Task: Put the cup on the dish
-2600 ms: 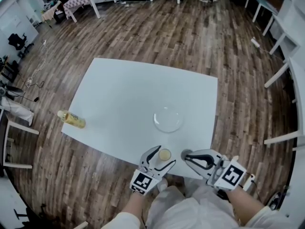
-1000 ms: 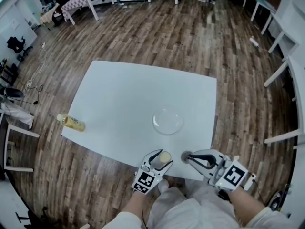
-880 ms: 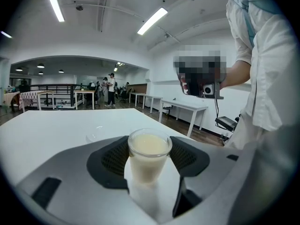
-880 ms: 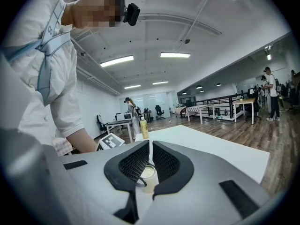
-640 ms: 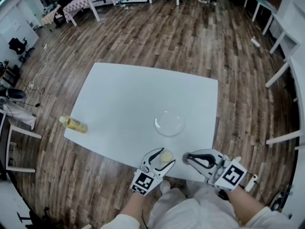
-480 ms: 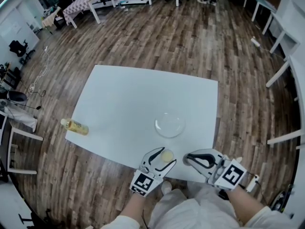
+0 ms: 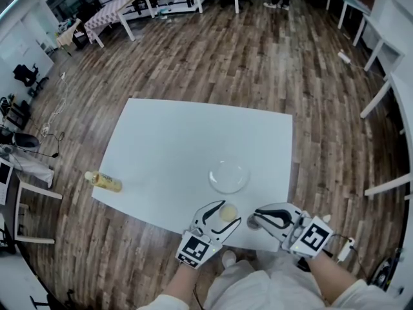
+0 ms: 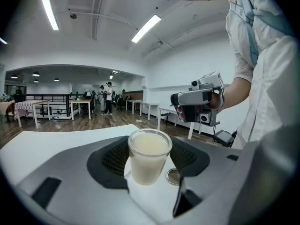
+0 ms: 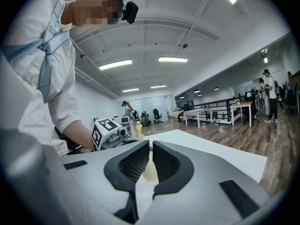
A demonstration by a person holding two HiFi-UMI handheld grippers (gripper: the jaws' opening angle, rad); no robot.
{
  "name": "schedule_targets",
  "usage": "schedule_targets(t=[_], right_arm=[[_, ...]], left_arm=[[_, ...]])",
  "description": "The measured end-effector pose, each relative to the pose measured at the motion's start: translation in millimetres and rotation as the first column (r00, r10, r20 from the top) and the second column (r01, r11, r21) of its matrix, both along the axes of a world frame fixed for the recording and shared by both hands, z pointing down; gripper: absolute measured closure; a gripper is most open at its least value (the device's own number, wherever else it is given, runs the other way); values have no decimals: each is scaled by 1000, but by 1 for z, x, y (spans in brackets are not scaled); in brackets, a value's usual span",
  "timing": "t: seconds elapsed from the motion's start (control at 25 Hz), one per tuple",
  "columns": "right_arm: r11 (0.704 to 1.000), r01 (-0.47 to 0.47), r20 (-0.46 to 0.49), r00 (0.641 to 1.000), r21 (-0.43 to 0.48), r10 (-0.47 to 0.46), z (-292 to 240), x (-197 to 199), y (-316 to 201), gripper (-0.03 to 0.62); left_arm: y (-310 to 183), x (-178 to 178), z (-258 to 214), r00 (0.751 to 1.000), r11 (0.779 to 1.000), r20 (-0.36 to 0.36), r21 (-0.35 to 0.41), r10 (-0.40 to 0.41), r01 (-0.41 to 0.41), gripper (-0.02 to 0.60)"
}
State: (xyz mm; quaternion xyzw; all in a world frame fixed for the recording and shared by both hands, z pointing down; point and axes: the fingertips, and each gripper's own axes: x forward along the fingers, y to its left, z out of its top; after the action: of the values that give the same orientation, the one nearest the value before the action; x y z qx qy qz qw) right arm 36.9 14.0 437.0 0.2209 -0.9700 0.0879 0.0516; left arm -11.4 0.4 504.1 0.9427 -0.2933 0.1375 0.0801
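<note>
Floorboards (image 7: 258,57) all round, white table (image 7: 161,141) in the middle. Clear dish (image 7: 228,176) sits toward the near right side. Left gripper (image 7: 224,216) has its pads closed on the cup (image 8: 149,156) of creamy liquid at the near edge, just short of the dish and apart from it. Right gripper (image 7: 253,222) is just beside it, jaws pinched together on nothing. Both cubes carry black-and-white square markers. Bottle (image 7: 103,181) lies at the far left edge, its yellow label too small to read.
</note>
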Motion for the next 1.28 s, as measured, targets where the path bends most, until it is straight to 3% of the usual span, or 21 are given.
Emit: schedule_targets(t=[0.76, 1.28], right_arm=[[1000, -19, -16, 1000, -17, 19, 15, 36, -36, 560], [999, -21, -41, 999, -47, 19, 25, 51, -65, 560]], left_arm=[[-62, 19, 13, 999, 999, 19, -6, -33, 33, 314], [-101, 17, 46, 996, 995, 64, -77, -59, 63, 314]])
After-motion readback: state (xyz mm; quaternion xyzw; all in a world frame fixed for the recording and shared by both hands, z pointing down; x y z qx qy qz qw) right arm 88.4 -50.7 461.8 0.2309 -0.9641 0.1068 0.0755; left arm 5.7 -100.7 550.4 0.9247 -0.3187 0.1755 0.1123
